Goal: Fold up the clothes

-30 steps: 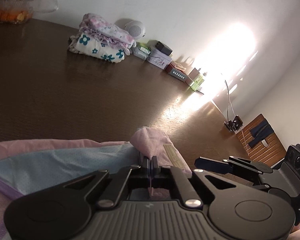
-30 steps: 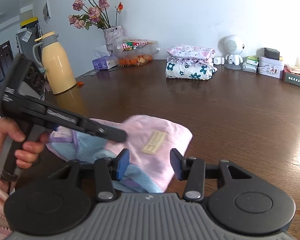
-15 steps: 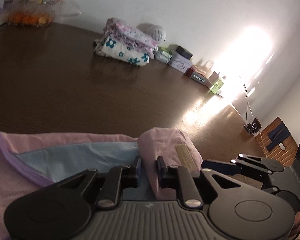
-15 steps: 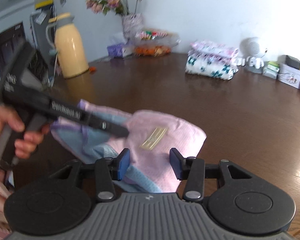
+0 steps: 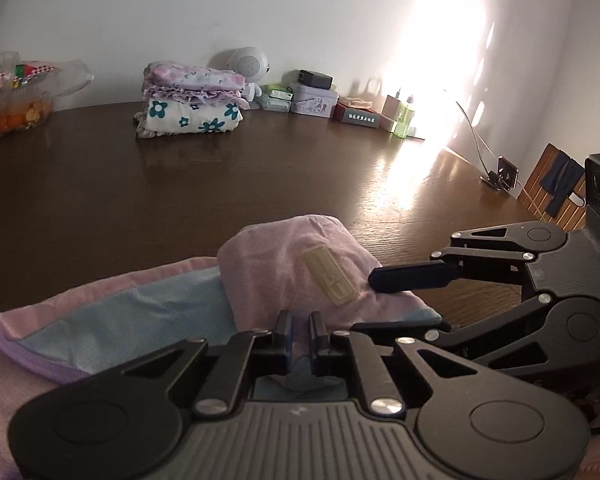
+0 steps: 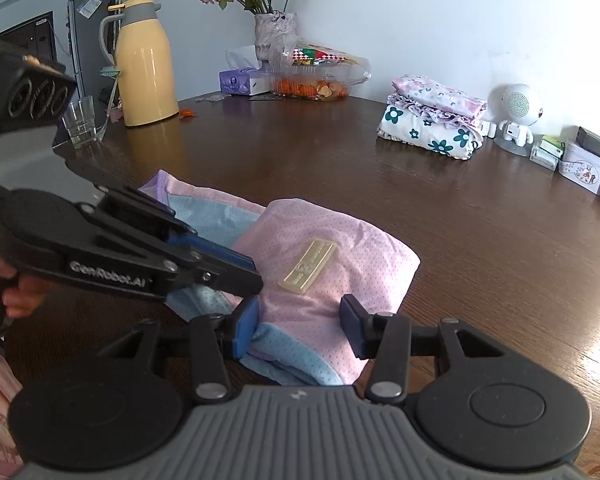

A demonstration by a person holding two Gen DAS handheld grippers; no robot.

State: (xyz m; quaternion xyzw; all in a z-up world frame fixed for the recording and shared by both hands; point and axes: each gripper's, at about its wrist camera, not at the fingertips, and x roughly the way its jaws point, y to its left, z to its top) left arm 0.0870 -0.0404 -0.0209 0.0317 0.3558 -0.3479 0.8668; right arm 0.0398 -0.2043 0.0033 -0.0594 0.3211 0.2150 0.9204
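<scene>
The pink garment lies on the near part of the dark wooden desk with its end folded over into a rounded bundle — a pale yellow label faces up on top and a light-blue lining shows along the edges. The left gripper has its jaws nearly closed, a narrow gap between them with fabric in it, at the bundle's near edge. The right gripper stands wide open, one finger on each side of the bundle's near end — a stack of folded floral clothes sits well apart near the wall.
</scene>
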